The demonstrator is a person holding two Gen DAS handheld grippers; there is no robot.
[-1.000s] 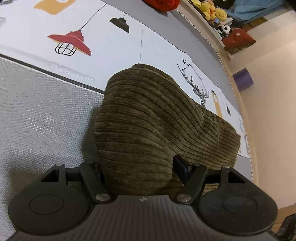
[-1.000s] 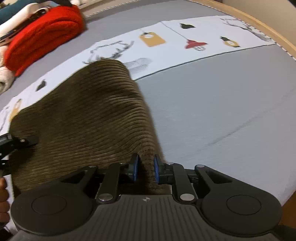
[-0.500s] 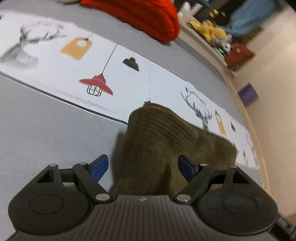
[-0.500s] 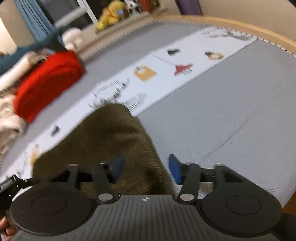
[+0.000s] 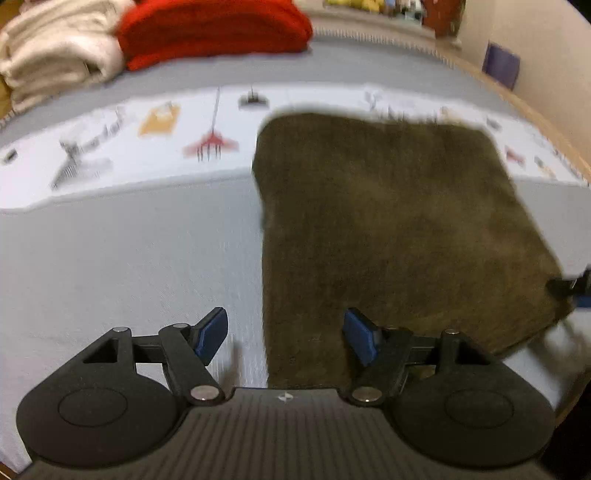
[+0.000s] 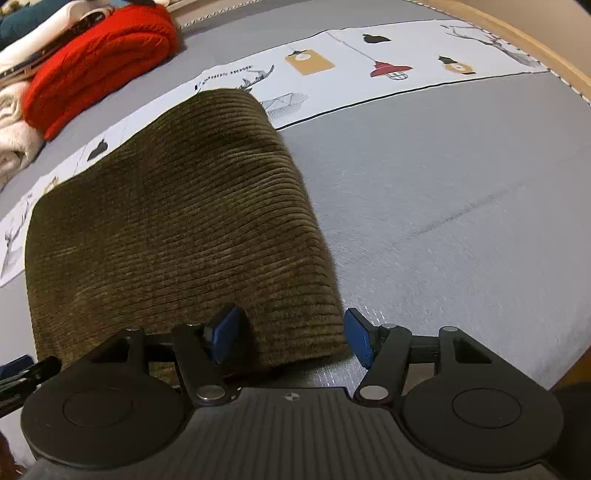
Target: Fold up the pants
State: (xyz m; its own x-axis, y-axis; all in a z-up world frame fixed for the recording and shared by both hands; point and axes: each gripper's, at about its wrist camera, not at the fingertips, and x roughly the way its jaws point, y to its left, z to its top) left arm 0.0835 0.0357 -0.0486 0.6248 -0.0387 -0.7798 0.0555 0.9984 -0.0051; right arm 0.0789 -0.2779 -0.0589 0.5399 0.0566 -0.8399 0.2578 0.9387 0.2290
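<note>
Through your left wrist camera everything's a bit smeared, but you can still see the left gripper (image 5: 286,334) standing wide open with nothing pinched; its jaws have just eased in a little from wider still, and the left edge of the pants (image 5: 391,229) runs up between the blue pads (image 5: 212,332) without either one pressing on it. The pants are a brown folded block lying flat on the grey bed cover (image 5: 129,266), with the far end overlapping the white printed strip (image 5: 122,147) that has the lamp and deer drawings. Further back there's a folded red blanket (image 5: 214,29) next to a cream blanket (image 5: 59,51), and a purple box (image 5: 502,68) sits by the wall on the right. The tip of your other tool pokes in at the right edge, just beside the pants' near corner. Over on the right wrist camera it's sharp: the right gripper (image 6: 291,336) has its jaws apart, having just been opening, and the near right corner of the corduroy pants sits between the pads with no squeeze on it. The ribbed fabric lies flat, well apart from the red blanket in the top left.
</note>
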